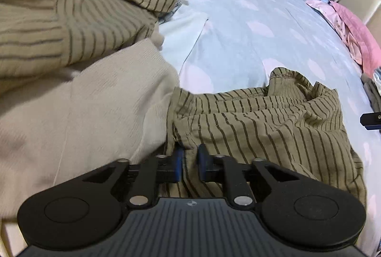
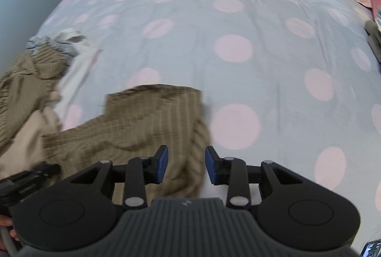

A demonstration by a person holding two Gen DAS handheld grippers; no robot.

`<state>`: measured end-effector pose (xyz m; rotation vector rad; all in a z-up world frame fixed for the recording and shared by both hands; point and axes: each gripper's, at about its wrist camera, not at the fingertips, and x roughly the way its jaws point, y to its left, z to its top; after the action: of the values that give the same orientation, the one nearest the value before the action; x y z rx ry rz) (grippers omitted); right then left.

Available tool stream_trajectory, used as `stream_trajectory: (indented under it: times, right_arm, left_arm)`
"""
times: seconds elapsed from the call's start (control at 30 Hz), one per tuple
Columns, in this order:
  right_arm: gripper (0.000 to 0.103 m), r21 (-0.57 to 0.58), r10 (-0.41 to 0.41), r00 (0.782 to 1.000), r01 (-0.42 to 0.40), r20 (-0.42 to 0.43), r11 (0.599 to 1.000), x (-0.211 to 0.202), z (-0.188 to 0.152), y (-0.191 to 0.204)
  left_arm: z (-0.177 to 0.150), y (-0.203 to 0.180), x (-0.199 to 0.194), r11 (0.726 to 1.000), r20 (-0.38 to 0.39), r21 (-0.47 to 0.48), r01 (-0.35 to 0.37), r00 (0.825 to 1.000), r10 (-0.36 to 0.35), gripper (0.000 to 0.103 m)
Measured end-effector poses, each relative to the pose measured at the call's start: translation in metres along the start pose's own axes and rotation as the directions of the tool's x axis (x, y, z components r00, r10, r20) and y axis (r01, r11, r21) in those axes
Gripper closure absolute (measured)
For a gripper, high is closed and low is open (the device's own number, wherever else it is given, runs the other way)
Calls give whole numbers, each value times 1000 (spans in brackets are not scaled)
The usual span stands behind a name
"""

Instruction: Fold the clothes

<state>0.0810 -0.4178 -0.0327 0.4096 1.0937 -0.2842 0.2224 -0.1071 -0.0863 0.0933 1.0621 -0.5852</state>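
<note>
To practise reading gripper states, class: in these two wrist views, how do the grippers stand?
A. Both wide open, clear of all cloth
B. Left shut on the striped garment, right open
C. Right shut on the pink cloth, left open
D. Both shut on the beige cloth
B: the left gripper pinches the striped garment between nearly closed fingers, while the right gripper stands apart, open.

You are working in a home bedroom: a bed (image 2: 238,18) in grey bedding dotted with pink is filling both views. Loose clothes (image 1: 59,18) are lying at the left, and pink bedding (image 1: 357,30) is bunching at the right edge.
</note>
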Motion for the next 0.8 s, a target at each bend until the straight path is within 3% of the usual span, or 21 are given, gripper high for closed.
stream_trajectory:
  times: [0.07,0.3,0.4,0.5,0.67,0.8]
  right_arm:
    - [66,14,-5,1000,5,-11,1000,7,-1,-6]
    - [66,21,-9,1000,9,-5,1000,19,1,-17]
    - [66,38,5,1000,-6,13,999,25,8,-19]
    - [66,51,40,999,-41,31,998,31,15,-21]
    - [66,62,31,999,-33,31,998,51,25,-22]
    - [66,115,108,994,-106,-13,988,68,28,-30]
  left_arm:
    - [2,-1,1,1000,11,23,-8,1000,7,102]
    - [35,-5,-24,995,96,92,-49,995,41,103]
    - [50,3,-16,990,73,98,-99,993,92,103]
    - [52,9,-6,990,39,105,-90,995,87,103]
    - [46,8,-5,989,51,120,-88,995,83,103]
    - [44,9,-6,990,57,106,-94,994,88,102]
